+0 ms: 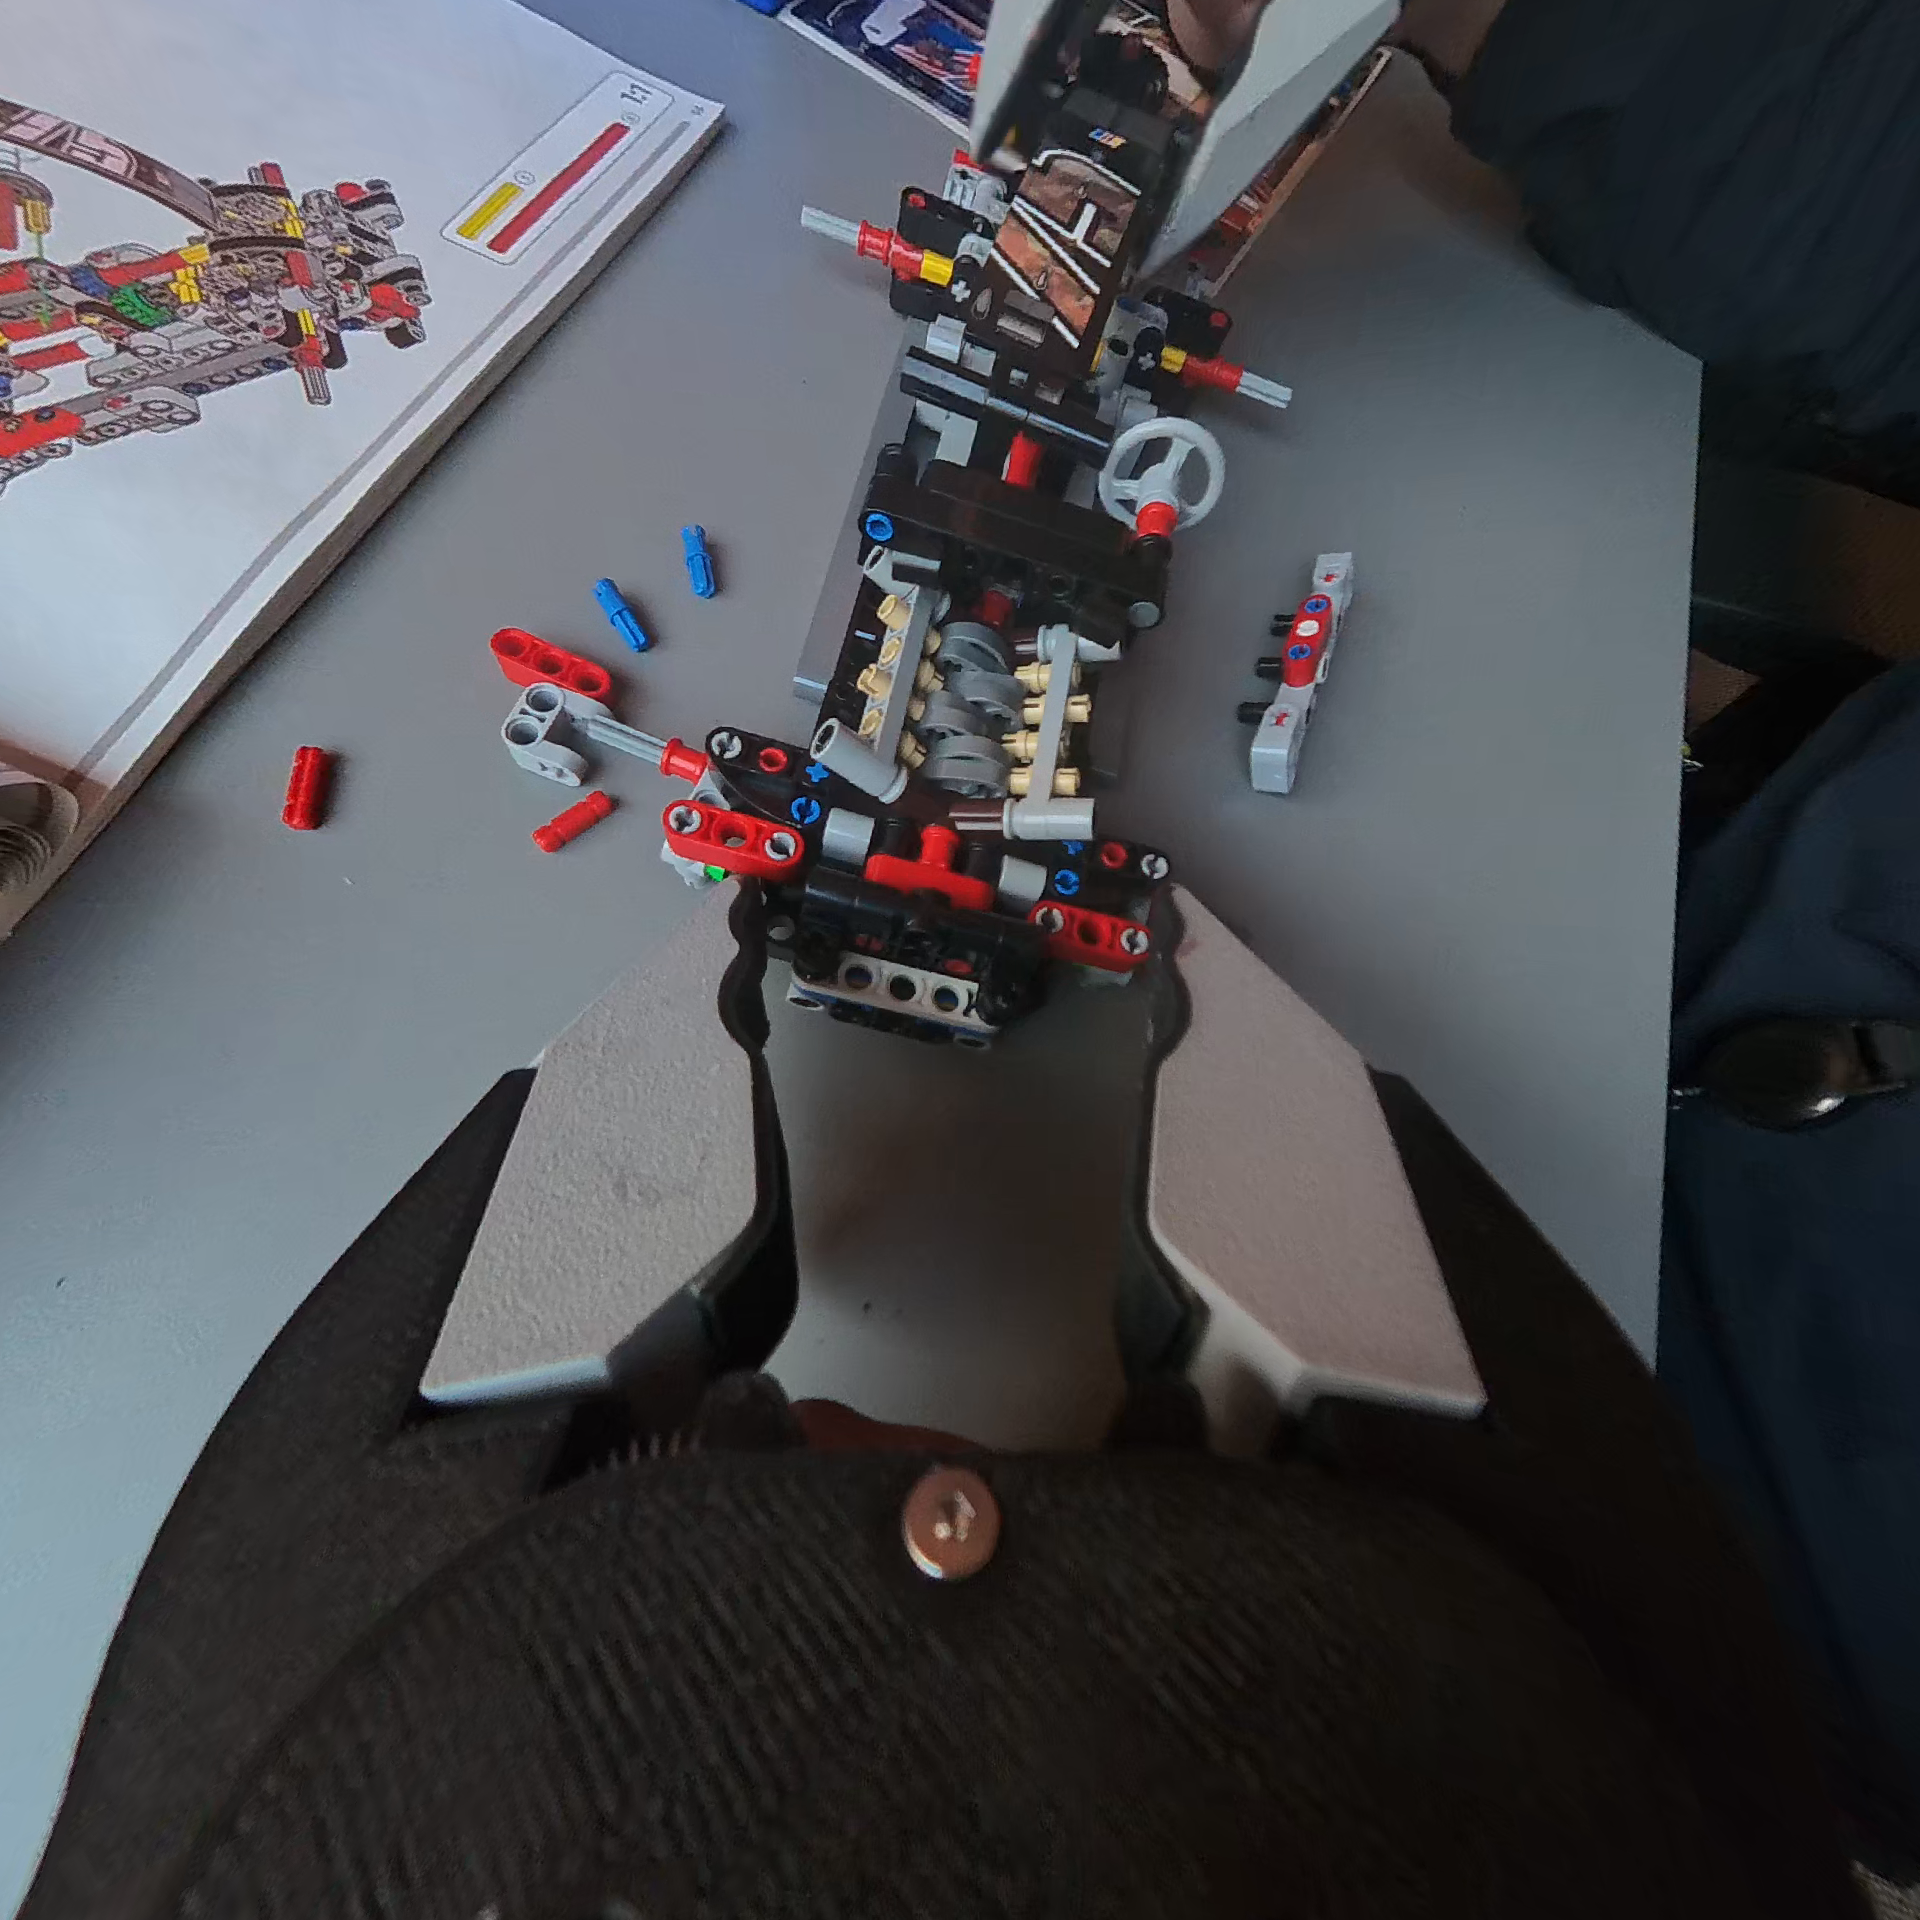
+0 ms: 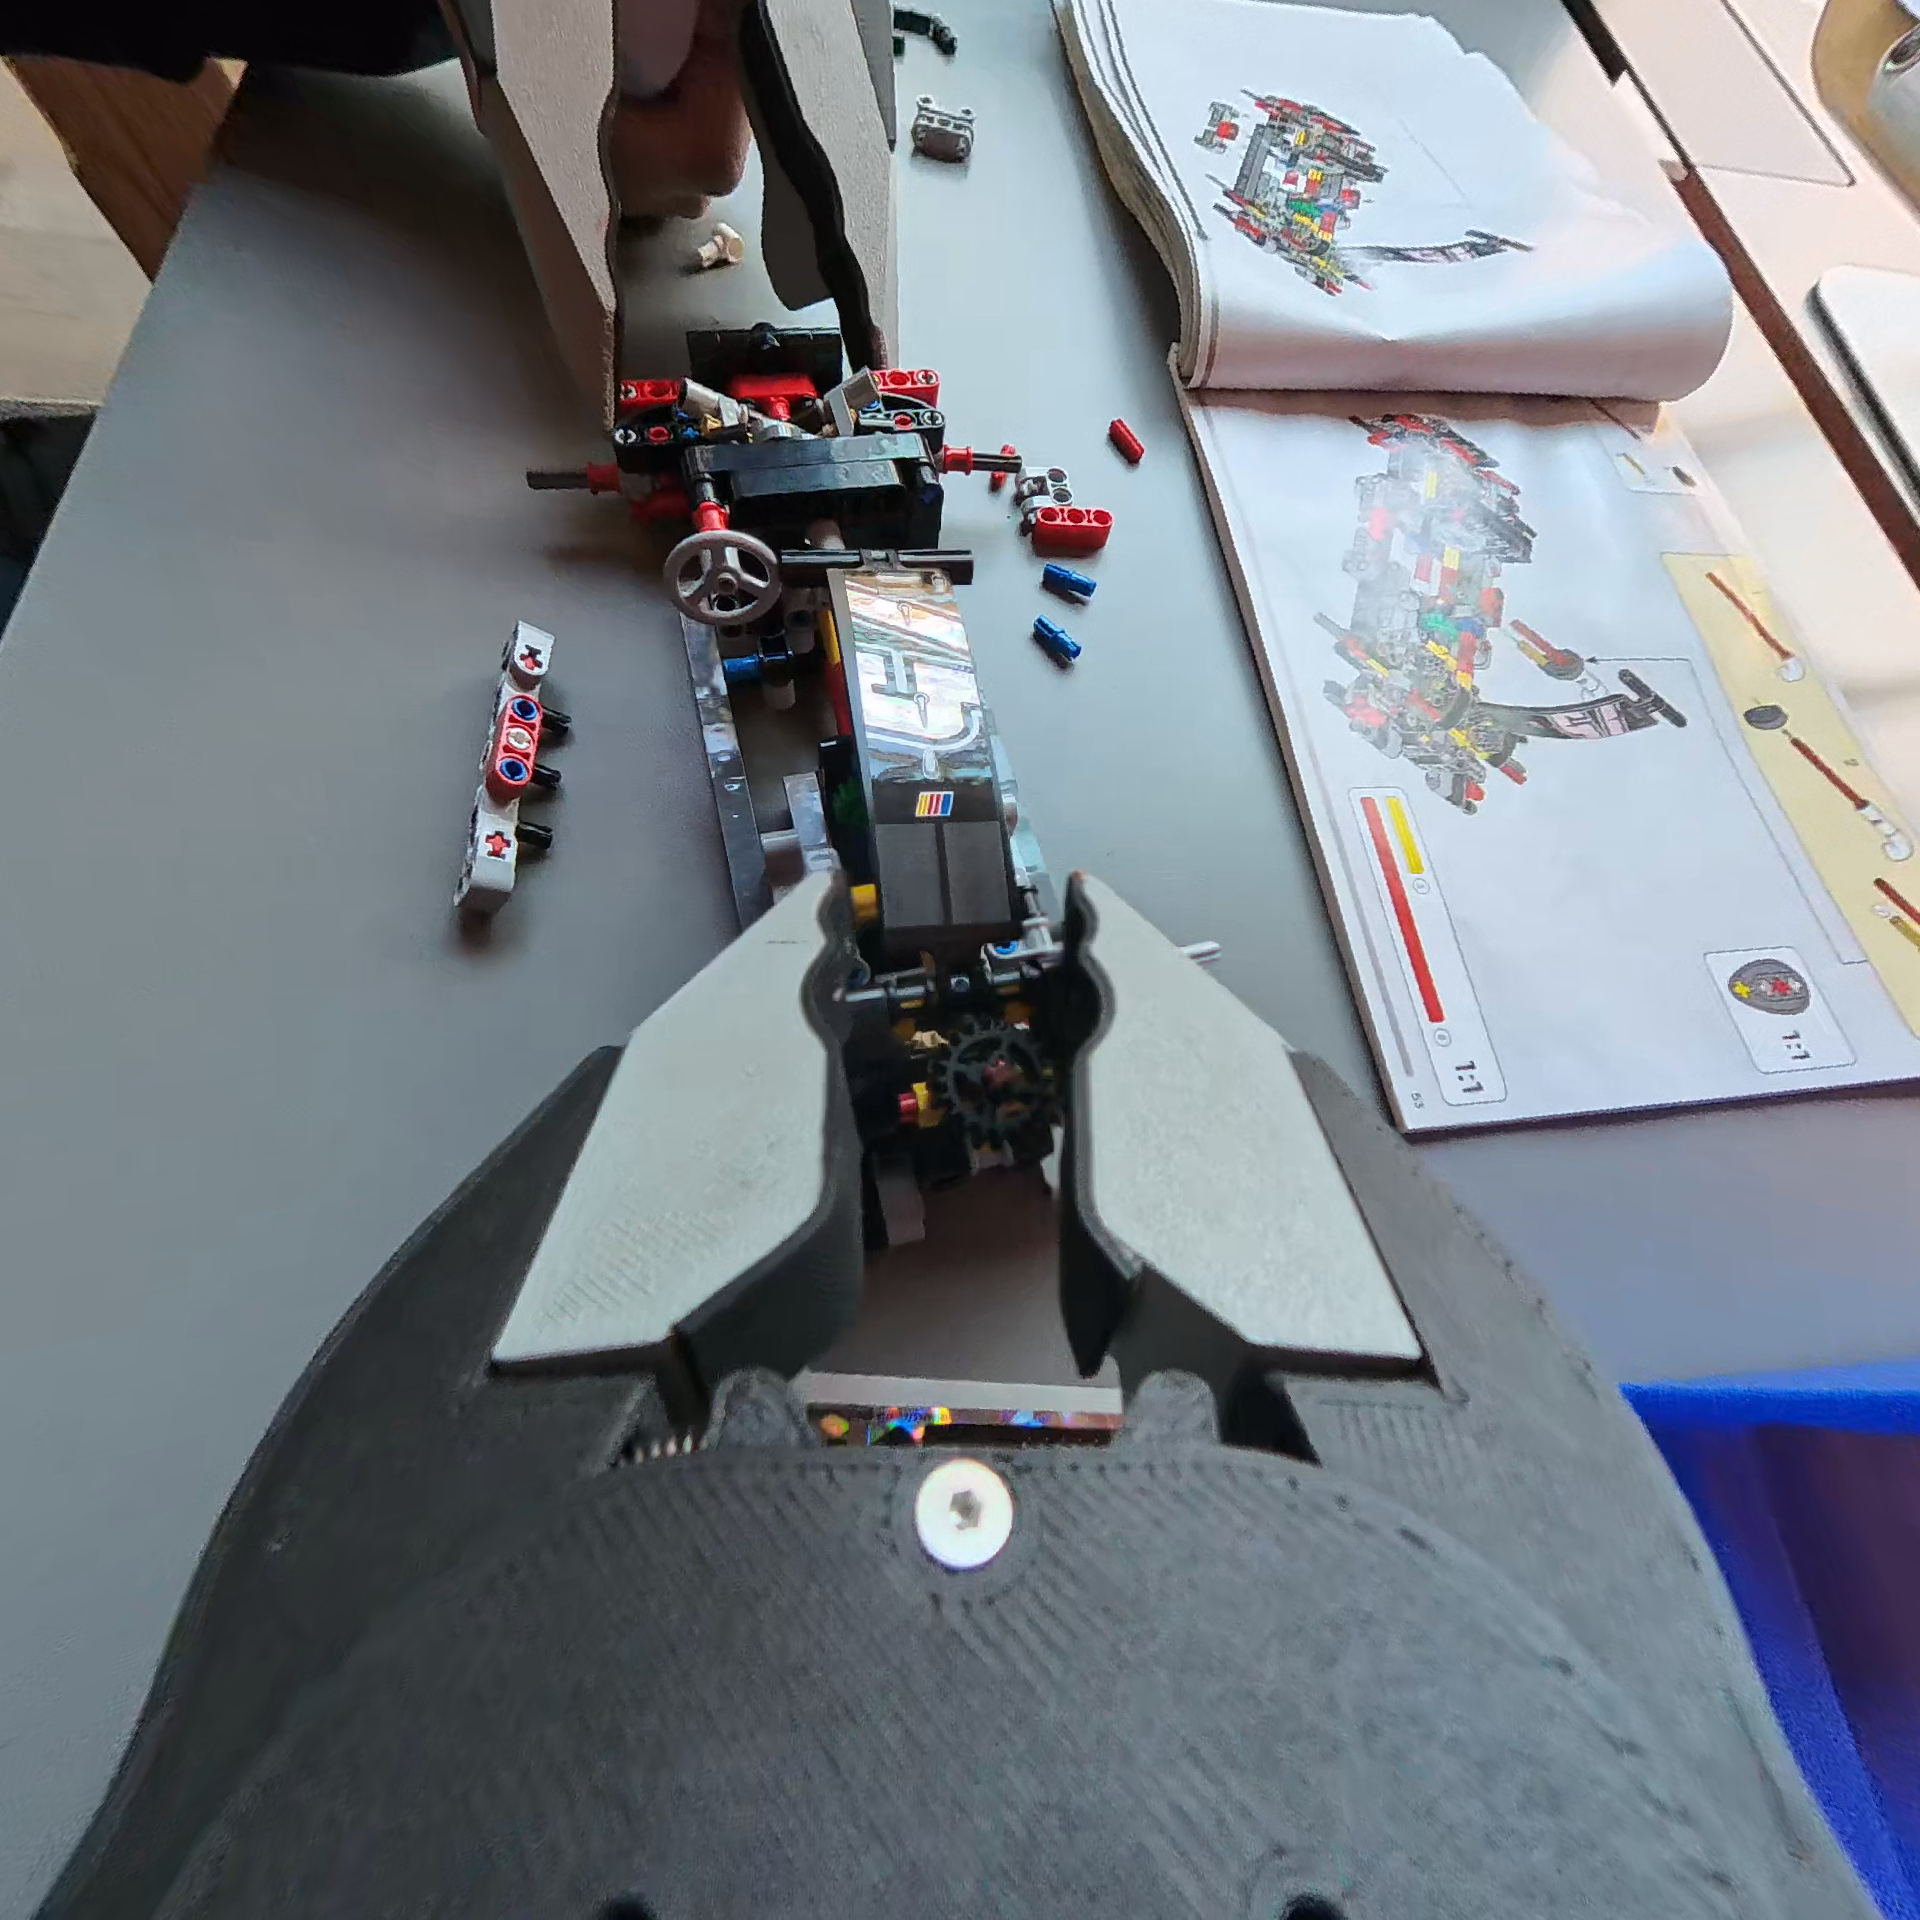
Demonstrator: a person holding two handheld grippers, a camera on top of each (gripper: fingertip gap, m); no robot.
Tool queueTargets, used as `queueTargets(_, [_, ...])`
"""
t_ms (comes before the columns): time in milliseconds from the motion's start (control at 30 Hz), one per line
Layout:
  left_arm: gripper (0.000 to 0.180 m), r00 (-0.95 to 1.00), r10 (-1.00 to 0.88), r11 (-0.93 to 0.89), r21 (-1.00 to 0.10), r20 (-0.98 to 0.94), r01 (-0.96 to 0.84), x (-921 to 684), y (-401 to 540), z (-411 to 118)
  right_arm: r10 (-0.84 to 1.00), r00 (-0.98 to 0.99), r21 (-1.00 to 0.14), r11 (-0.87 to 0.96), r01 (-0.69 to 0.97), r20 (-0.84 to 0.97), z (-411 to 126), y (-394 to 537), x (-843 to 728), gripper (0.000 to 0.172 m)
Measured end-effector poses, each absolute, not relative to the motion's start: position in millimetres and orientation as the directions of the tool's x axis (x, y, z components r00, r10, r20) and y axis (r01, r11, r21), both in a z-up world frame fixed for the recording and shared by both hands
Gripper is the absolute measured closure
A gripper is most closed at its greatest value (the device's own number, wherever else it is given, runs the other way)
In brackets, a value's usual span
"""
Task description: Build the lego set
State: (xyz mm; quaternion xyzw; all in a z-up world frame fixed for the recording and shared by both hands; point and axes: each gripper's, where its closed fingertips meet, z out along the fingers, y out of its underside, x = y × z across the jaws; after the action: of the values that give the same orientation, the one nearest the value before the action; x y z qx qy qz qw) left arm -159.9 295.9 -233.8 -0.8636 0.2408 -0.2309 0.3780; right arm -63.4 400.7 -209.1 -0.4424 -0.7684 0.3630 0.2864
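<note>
A long, half-built brick car chassis (image 1: 987,665) lies on the grey bench (image 1: 312,1039), with one claw at each end. The left claw (image 1: 961,935) is spread wide around the engine end; the red beams at that end sit right against its dark pads, though whether the pads press is hard to tell. The right claw (image 2: 951,997) stands narrower around the opposite end, a black gear (image 2: 992,1070) between its fingers, and here too firm contact cannot be made out.

The build looks well advanced — engine block, steering wheel (image 1: 1162,473) and a glossy black panel (image 2: 914,727) are on. Still loose to the left of the left claw: two blue pins (image 1: 623,613), a red beam (image 1: 551,665), a grey connector with axle (image 1: 561,732) and red pins (image 1: 307,787). To its right lies a small grey-and-red sub-assembly (image 1: 1299,675) — unattached. An open instruction booklet (image 2: 1558,727) lies to the right of the right claw.
</note>
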Motion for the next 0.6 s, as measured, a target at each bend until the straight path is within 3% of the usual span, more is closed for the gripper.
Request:
queueTargets(267, [0.109,0.770,-0.596,-0.599,-0.765,0.226,-0.239,-158,292,-233,0.900,-0.431,-0.886,0.246,0.393,0.058,-180,403,-51,0.126])
queueTargets(400, [0.109,0.770,-0.594,-0.603,-0.764,0.236,-0.231,-158,292,-233,0.901,-0.427,-0.868,0.268,0.418,0.072,-181,405,-57,0.127])
queueTargets(600, [0.110,0.767,-0.590,-0.614,-0.758,0.253,-0.222,-159,293,-234,0.848,-0.524,-0.772,0.382,0.508,0.075,-206,390,-70,0.148])
